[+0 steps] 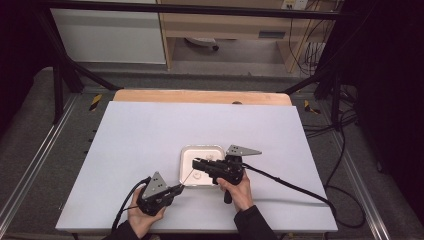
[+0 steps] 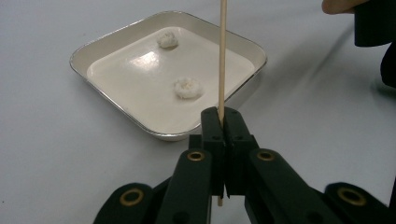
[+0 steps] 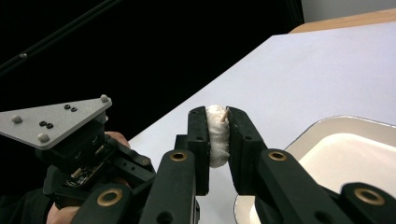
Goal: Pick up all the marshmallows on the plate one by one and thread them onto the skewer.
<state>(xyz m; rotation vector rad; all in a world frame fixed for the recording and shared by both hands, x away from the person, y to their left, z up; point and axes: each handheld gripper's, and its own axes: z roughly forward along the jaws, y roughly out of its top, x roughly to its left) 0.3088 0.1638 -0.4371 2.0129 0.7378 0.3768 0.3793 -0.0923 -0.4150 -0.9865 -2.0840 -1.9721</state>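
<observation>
A shallow white square tray [image 1: 187, 152] sits at the middle of the white table. In the left gripper view two white soft lumps [image 2: 188, 87] [image 2: 167, 38] lie in the tray [image 2: 116, 100]. My left gripper [image 2: 222, 114] is shut on a thin wooden skewer [image 2: 222, 56] that stands up in front of the tray. From above, the left gripper [image 1: 181, 187] is at the tray's near left corner and the skewer [image 1: 189, 176] slants toward the right gripper [image 1: 195, 163] over the tray. My right gripper [image 3: 217, 112] is shut on a third white lump [image 3: 217, 137], with the skewer tip [image 3: 226, 113] at the lump's top.
A wooden table edge [image 1: 200, 96] runs along the back of the white sheet. The right gripper's cable [image 1: 295, 186] trails off to the right across the table. Dark metal frame bars [image 1: 60, 80] stand around the table, with cabinets behind.
</observation>
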